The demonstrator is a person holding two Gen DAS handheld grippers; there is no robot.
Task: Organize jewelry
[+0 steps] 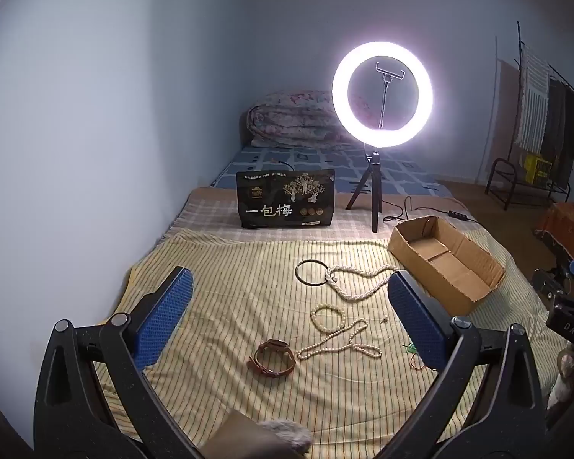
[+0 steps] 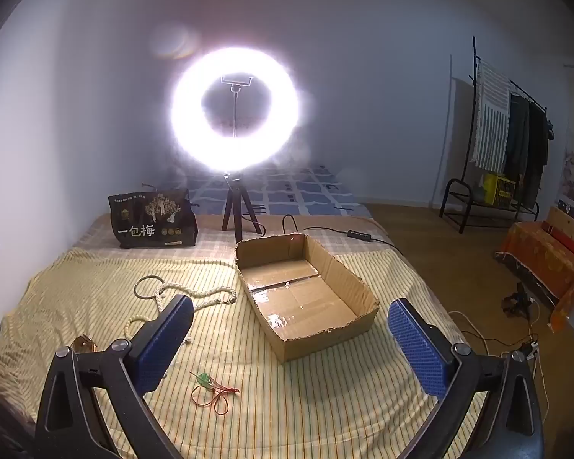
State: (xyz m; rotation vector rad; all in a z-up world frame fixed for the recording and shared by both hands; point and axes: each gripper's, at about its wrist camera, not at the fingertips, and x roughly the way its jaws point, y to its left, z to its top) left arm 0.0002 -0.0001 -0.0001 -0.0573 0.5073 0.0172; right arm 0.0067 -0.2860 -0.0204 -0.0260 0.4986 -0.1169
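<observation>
Jewelry lies on a yellow striped cloth [image 1: 229, 290]. In the left wrist view I see a brown leather watch [image 1: 272, 357], a thin pearl strand [image 1: 338, 344], a pearl bracelet [image 1: 327, 317], a thick pearl necklace [image 1: 357, 281] and a dark bangle [image 1: 312, 273]. An empty cardboard box [image 2: 306, 298] sits to their right; it also shows in the left wrist view [image 1: 445, 258]. A red cord with a green pendant [image 2: 210, 392] lies near the right gripper. My left gripper [image 1: 287, 313] is open above the jewelry. My right gripper [image 2: 291, 344] is open before the box. Both are empty.
A lit ring light on a tripod [image 1: 380, 95] and a black printed bag [image 1: 287, 199] stand behind the cloth. A folded quilt [image 1: 291, 118] lies at the far end. A clothes rack [image 2: 509, 141] and an orange-covered bench [image 2: 547, 252] stand right, across the floor.
</observation>
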